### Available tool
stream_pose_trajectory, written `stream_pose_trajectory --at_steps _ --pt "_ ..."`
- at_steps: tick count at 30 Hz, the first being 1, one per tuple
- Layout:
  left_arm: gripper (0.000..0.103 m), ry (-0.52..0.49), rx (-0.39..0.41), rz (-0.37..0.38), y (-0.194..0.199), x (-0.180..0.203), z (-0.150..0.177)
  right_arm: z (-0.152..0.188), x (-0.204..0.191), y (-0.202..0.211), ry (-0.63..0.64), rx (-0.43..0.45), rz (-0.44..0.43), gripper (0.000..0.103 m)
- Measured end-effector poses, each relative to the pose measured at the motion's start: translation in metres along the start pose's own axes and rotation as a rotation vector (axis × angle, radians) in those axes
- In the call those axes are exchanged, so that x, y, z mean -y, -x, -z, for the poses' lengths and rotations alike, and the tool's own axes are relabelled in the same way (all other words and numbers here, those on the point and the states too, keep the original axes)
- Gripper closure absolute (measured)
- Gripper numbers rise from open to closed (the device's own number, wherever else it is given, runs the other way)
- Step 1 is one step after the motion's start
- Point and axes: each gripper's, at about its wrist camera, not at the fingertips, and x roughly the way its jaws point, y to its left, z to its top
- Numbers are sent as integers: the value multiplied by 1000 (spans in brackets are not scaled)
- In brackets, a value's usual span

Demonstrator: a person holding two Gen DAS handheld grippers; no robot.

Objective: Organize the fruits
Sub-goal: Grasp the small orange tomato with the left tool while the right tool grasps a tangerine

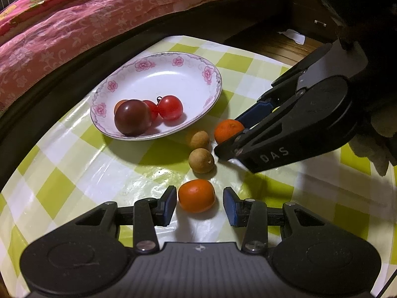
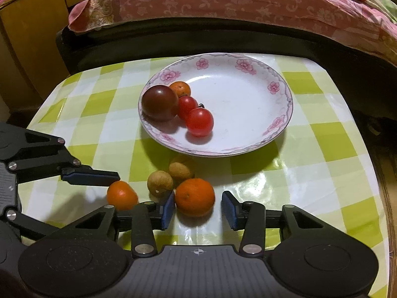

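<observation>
A white floral plate (image 1: 196,74) (image 2: 248,114) holds a dark tomato (image 1: 132,117) (image 2: 160,103), two red cherry tomatoes (image 1: 170,107) (image 2: 199,121) and a small orange (image 2: 180,88). On the checked cloth lie two brown longans (image 1: 201,160) (image 2: 160,183) and two small oranges. My left gripper (image 1: 199,202) is open with one orange (image 1: 196,195) (image 2: 122,195) between its fingers. My right gripper (image 2: 197,209) (image 1: 235,134) is open around the other orange (image 2: 194,197) (image 1: 228,130).
The small table has a green and white checked cloth (image 1: 82,173) (image 2: 310,164). A bed with a pink floral quilt (image 1: 86,17) (image 2: 223,0) runs along the far side behind a dark frame. A wooden cabinet (image 2: 27,37) stands at the far left.
</observation>
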Motion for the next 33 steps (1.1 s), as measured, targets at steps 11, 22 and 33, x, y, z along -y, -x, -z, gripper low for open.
stream_pose_trajectory --at_steps 11,22,33 --pt "62 6 -7 -15 -5 0 -1 0 -1 1 5 -16 15 73" --pt "63 -19 -11 5 6 1 4 6 -5 13 40 -47 12 73" --pt "63 -34 -17 -7 3 2 9 9 -10 11 71 -60 13 73"
